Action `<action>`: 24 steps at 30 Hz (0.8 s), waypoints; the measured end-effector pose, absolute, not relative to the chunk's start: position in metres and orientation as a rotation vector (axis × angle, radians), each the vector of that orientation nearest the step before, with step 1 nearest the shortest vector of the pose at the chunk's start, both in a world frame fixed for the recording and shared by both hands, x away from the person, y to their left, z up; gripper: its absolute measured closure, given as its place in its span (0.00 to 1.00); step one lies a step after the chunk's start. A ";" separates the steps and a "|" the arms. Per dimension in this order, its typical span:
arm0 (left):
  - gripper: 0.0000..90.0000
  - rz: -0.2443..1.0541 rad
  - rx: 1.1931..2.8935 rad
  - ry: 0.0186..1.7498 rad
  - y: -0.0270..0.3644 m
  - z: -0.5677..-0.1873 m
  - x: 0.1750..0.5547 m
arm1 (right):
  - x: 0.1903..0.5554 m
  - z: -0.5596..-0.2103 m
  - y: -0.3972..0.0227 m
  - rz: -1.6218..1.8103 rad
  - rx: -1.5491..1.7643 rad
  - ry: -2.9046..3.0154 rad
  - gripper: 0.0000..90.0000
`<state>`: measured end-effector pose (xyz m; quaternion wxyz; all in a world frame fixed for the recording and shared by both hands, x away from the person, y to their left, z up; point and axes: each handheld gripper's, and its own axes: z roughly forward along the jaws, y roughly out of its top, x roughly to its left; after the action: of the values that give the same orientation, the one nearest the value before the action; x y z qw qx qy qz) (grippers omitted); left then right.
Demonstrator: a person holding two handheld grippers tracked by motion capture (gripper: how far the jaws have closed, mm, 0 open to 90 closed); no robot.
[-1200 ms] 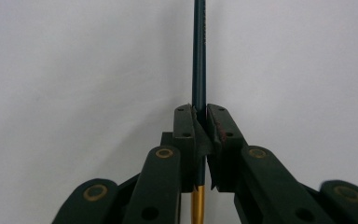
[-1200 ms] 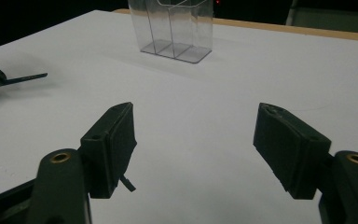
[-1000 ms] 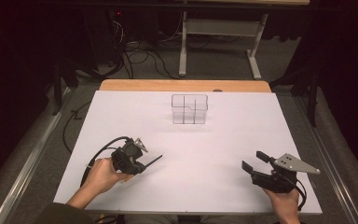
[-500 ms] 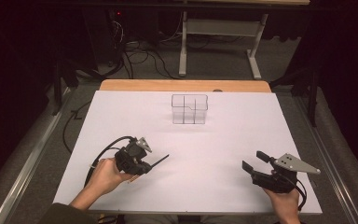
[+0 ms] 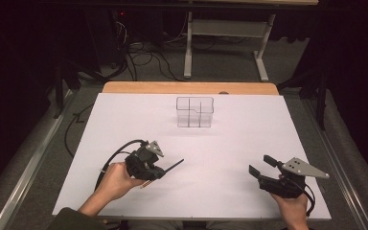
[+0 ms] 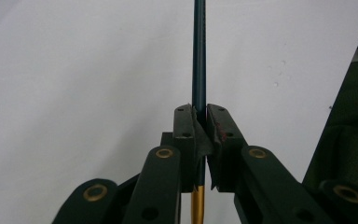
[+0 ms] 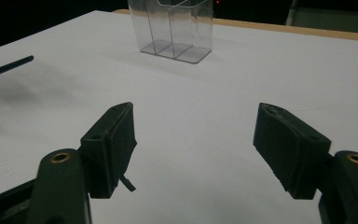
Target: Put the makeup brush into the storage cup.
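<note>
A thin dark pen with a gold rear end is clamped in my left gripper, which is shut on it above the table's front left. The pen's shaft points straight ahead past the closed jaws. My right gripper sits at the front right, open with nothing between its fingers. A clear plastic organiser with several compartments stands upright at the middle back of the white table; it is also in the right gripper view, with the pen tip at far left.
A wooden strip runs along the table's far edge. Cables and a desk frame lie on the floor beyond. Metal rails flank the table on both sides.
My left gripper with the pen has shifted slightly right and forward across the table. The right gripper has stayed in place.
</note>
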<state>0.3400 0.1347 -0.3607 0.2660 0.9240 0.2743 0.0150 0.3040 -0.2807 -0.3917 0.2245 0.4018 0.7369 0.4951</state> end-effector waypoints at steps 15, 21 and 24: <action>0.91 0.021 2.455 0.657 0.116 -0.353 0.337 | 0.305 -0.392 -0.278 1.357 1.101 2.048 0.35; 0.91 0.009 2.461 0.623 0.108 -0.354 0.336 | 0.305 -0.391 -0.273 1.332 1.066 2.081 0.37; 0.91 0.010 2.454 0.611 0.104 -0.352 0.336 | 0.303 -0.387 -0.266 1.315 1.019 2.105 0.38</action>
<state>0.3358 0.1039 -0.3521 0.3017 0.9251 0.2305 0.0039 0.3031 -0.2660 -0.3874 0.2274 0.3698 0.7641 0.4772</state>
